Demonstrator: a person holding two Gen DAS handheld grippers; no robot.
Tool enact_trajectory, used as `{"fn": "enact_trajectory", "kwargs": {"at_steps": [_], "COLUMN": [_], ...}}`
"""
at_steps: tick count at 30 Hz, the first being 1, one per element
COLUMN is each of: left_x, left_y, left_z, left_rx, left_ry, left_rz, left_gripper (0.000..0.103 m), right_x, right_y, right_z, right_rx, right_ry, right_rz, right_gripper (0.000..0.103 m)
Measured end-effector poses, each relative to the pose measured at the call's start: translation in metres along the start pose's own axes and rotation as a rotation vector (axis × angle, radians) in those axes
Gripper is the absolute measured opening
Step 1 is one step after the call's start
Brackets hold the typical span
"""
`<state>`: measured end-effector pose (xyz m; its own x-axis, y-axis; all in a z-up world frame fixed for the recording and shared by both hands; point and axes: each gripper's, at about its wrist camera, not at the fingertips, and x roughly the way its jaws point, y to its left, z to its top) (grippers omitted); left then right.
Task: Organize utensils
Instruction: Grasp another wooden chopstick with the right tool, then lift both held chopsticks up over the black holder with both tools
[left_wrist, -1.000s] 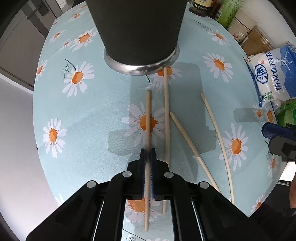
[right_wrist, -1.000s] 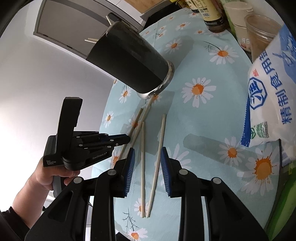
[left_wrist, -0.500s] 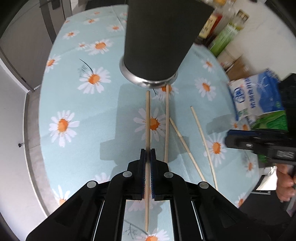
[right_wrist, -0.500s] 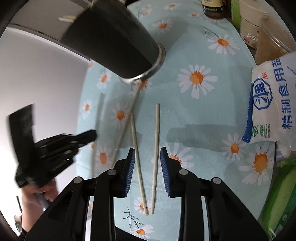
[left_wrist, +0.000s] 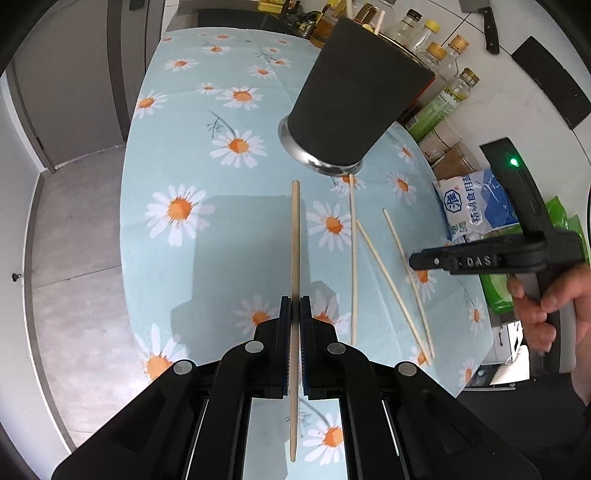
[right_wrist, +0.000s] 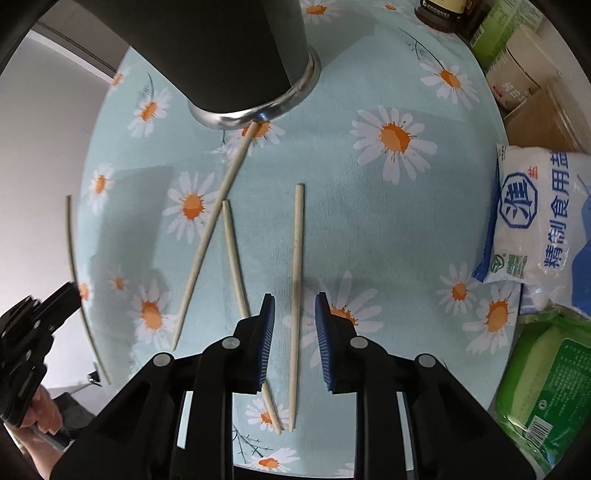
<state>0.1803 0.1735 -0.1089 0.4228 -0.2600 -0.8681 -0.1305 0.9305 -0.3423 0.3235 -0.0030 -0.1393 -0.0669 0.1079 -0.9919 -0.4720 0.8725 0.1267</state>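
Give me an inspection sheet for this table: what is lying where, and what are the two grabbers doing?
Surface: round table under a blue daisy cloth.
Job's things: black holder, upright; three chopsticks lying loose on the cloth.
Clutter: salt bag, green packet, bottles along the edge.
Grippers: left gripper shut on a fourth chopstick, raised off the cloth; right gripper closing around the rightmost chopstick, pads not yet touching.
Cables: nothing seen.
Surroundings: grey floor, knife on the wall.

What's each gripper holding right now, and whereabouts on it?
The left gripper pinches one chopstick below its middle. The right gripper holds nothing: its jaws are closing around a chopstick on the table.
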Motion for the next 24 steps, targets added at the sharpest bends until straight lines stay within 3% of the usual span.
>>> {"fn": "enact_trajectory", "kwargs": {"at_steps": [13, 24], "left_x": [-0.002, 0.0], "left_y": [0.022, 0.009], "left_z": [-0.01, 0.0], "left_rx": [0.021, 0.073], "left_ry": [0.021, 0.033], "left_rz": [-0.064, -0.066], "left_gripper": [0.003, 0.003], "right_x": [0.025, 0.013], "right_y": [0.021, -0.003], "right_z": [0.002, -0.005], "right_rx": [0.036, 0.066], "right_ry": [0.038, -0.003], "right_rz": [-0.117, -0.047], "right_gripper": [0.006, 0.005]}}
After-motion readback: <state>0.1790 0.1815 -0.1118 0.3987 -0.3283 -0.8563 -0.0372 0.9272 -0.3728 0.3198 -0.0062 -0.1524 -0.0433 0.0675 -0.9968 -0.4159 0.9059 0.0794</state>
